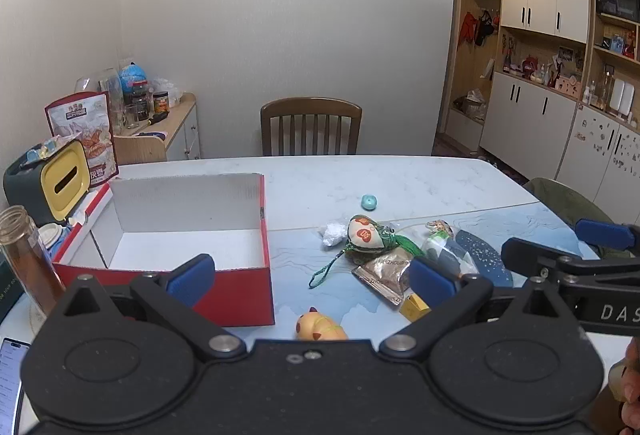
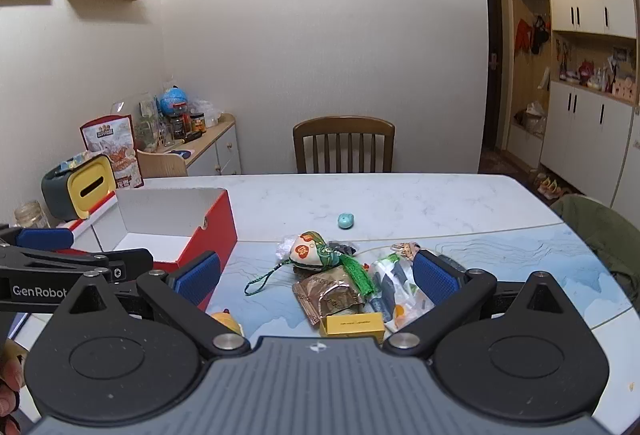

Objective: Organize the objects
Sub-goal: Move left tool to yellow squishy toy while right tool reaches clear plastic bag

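Observation:
An open red box (image 1: pixel 240 287) with a white inside stands empty at the table's left, also in the right wrist view (image 2: pixel 218 235). A heap lies to its right: a green-and-white sachet (image 1: pixel 362 235) with a cord, a brown foil packet (image 2: pixel 328 293), a small yellow carton (image 2: pixel 352 325) and a white-green plastic pack (image 2: pixel 394 287). A yellow toy (image 1: pixel 320 327) lies nearer, and a teal ball (image 1: pixel 369 202) farther back. My left gripper (image 1: pixel 312 281) hovers open by the box's front corner. My right gripper (image 2: pixel 316 275) hovers open over the heap, holding nothing.
A yellow and dark tissue box (image 1: pixel 52 183), a snack bag (image 1: pixel 86 131) and a glass jar (image 1: pixel 24 255) crowd the table's left edge. A phone (image 1: pixel 10 375) lies near left. A wooden chair (image 1: pixel 311 127) stands behind the table, and a green-draped chair (image 2: pixel 600 231) at right.

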`<act>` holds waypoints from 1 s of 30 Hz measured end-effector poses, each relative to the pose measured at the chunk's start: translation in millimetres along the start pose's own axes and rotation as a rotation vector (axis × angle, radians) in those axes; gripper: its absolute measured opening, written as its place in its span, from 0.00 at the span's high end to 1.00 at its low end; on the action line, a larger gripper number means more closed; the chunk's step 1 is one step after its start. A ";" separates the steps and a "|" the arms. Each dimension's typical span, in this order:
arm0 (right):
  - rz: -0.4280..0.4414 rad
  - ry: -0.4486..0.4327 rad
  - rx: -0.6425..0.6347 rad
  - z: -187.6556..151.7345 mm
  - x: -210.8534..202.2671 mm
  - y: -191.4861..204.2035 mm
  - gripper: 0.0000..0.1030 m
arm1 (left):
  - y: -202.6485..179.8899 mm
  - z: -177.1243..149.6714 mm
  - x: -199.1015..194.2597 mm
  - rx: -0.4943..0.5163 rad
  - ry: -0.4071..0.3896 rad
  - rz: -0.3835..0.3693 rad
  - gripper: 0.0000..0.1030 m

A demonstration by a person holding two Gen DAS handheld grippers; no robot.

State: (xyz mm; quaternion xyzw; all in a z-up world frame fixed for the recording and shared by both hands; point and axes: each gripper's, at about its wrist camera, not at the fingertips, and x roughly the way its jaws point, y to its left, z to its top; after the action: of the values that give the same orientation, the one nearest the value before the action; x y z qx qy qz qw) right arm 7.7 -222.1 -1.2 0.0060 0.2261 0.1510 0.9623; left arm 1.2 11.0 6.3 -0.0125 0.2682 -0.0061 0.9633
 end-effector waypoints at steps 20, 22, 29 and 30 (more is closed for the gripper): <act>-0.013 0.004 -0.003 -2.1 0.6 1.8 0.00 | -0.6 -0.3 5.9 -0.008 -0.003 -0.015 0.00; -0.015 0.009 -0.008 -1.9 2.7 0.5 0.00 | -2.8 -0.4 7.3 -0.005 0.001 -0.021 0.00; -0.005 0.039 -0.033 -2.1 18.6 -9.0 0.00 | -11.8 -1.7 20.0 -0.005 0.033 -0.014 0.00; 0.001 0.046 -0.037 -1.9 22.6 -10.8 0.00 | -13.3 -1.7 23.2 -0.004 0.043 -0.008 0.00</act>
State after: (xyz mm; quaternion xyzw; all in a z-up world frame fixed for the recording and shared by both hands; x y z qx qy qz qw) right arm 29.3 -225.9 -13.6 -0.0152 0.2452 0.1556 0.9568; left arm 20.1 -2.8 -6.8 -0.0153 0.2888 -0.0098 0.9572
